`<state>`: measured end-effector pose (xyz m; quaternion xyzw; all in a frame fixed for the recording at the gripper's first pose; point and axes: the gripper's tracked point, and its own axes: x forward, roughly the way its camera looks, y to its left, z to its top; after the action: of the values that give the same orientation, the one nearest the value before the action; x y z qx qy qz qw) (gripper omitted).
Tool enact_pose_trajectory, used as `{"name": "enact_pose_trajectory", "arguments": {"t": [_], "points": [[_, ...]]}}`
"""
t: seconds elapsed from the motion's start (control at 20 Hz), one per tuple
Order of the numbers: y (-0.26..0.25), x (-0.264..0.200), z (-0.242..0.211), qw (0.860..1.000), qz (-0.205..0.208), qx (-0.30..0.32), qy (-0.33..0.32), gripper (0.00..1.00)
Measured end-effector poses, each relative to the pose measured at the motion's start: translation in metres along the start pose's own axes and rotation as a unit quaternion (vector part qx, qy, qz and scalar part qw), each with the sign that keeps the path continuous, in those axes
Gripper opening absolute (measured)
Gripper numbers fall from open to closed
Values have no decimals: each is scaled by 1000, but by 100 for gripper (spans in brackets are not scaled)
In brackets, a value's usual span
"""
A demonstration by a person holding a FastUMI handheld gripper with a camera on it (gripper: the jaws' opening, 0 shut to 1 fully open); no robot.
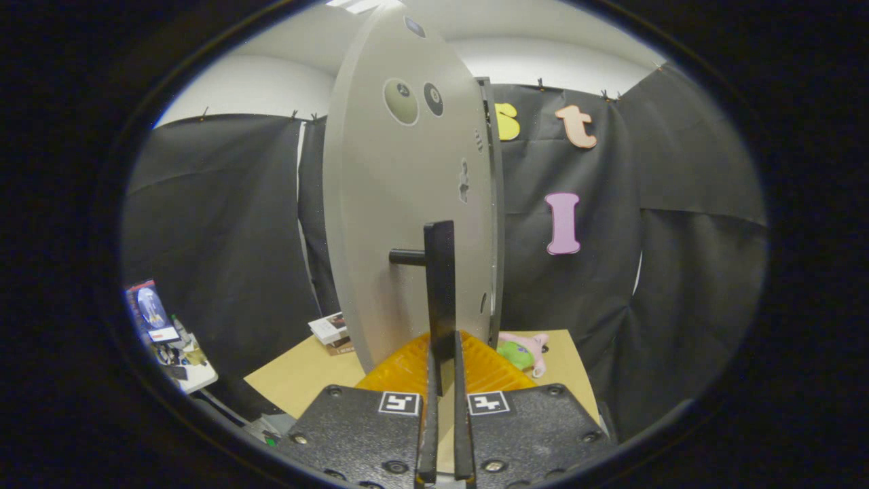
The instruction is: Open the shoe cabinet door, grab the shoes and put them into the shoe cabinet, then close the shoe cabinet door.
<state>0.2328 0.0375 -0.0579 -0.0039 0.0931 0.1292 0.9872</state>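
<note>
The grey shoe cabinet door (pixel 400 204) stands upright just ahead of my fingers, turned so that I look along its face. A black vertical bar handle (pixel 440 285) sticks out from it on a short black post (pixel 407 257). My gripper (pixel 442 356) is shut on the lower end of this handle, with the bar pinched between both fingers. Behind the door's right edge runs a thin grey strip of the cabinet body (pixel 494 204). Round marks and small cut-outs dot the door's face.
A light wooden tabletop (pixel 305 380) lies below the door. A pink and green plush toy (pixel 524 350) rests on it to the right of the door, and a small stack of boxes (pixel 330 331) to the left. A cluttered white side table (pixel 173 350) stands far left.
</note>
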Motion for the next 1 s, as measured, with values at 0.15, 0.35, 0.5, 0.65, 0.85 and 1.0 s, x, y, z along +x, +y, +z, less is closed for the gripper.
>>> {"name": "enact_pose_trajectory", "arguments": {"t": [0.15,0.35,0.5,0.65,0.85,1.0], "points": [[-15,0,1,1000,-17,-18,-5,10],[-21,1,1,999,-37,-5,-10,7],[-19,1,-2,999,-48,11,-9,5],[-13,4,1,999,-35,28,-8,5],[-31,2,-2,997,-76,13,-6,5],[-35,-4,-5,995,-100,21,1,8]]}}
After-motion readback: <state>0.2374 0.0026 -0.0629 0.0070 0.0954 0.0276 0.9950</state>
